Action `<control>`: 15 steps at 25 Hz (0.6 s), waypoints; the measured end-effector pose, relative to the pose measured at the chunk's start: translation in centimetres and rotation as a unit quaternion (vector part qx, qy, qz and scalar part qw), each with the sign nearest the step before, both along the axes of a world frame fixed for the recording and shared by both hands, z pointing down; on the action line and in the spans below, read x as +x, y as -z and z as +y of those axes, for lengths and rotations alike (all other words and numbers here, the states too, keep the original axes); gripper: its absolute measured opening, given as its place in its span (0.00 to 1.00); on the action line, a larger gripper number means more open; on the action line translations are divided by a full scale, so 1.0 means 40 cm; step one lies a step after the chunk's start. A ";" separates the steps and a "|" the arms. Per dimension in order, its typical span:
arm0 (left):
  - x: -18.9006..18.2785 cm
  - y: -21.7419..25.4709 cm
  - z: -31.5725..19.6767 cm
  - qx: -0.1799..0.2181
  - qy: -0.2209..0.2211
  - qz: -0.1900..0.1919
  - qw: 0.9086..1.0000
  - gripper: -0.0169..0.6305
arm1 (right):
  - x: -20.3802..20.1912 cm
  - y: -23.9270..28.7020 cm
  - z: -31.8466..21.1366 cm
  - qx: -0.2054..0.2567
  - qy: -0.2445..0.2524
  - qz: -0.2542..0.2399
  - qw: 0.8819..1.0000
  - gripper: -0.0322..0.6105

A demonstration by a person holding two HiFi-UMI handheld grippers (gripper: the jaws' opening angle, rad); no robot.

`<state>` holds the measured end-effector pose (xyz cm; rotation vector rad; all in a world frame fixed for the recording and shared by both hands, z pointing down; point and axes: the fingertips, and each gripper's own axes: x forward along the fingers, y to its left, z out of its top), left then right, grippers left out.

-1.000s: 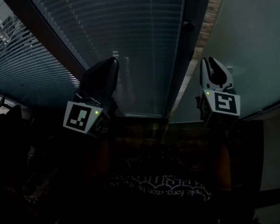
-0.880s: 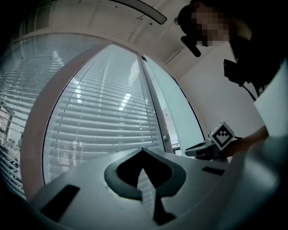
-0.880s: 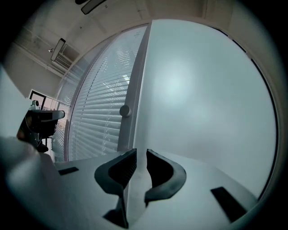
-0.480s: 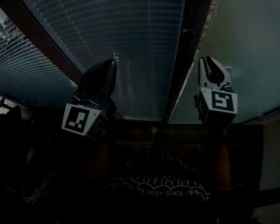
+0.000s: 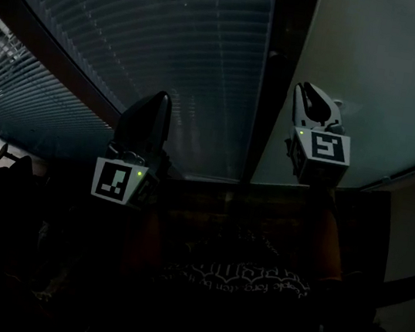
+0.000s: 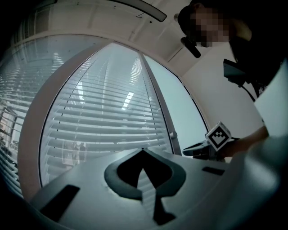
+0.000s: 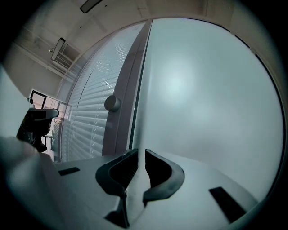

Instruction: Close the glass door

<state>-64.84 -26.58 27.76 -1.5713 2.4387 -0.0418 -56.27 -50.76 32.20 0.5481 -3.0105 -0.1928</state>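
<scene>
Head view. The left claw [image 5: 158,100], dark, is raised before a slatted pane [image 5: 182,32]; its marker cube [image 5: 119,182] faces the camera. The right claw [image 5: 310,92], pale, points up in front of a frosted pane [image 5: 395,66], with its marker cube [image 5: 325,149] beneath. A dark upright frame [image 5: 273,109] bearing a small knob [image 5: 276,55] separates the panes. Below lies a dark printed shirt [image 5: 237,272].

Grey horizontal slatted blinds [image 5: 136,25] cover the left side, plain white wall [image 6: 220,99] further right, long ceiling lamp [image 7: 57,48] overhead. Light is dim.
</scene>
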 end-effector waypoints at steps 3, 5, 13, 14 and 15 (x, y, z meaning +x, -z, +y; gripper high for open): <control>-0.007 -0.001 -0.003 -0.002 0.004 0.001 1.000 0.03 | -0.010 0.001 -0.009 -0.001 0.001 -0.001 1.000 0.13; -0.011 -0.002 -0.007 -0.002 0.006 0.001 1.000 0.03 | -0.017 0.000 -0.014 -0.001 0.001 -0.001 1.000 0.13; -0.018 -0.002 -0.010 0.001 0.006 0.002 1.000 0.03 | -0.027 -0.001 -0.025 -0.004 -0.004 -0.005 1.000 0.13; -0.020 -0.003 -0.009 0.000 0.008 0.002 1.000 0.03 | -0.026 -0.001 -0.025 -0.003 -0.004 -0.007 1.000 0.12; -0.023 -0.003 -0.009 0.000 0.008 0.002 1.000 0.03 | -0.025 -0.001 -0.026 -0.003 -0.005 -0.008 1.000 0.11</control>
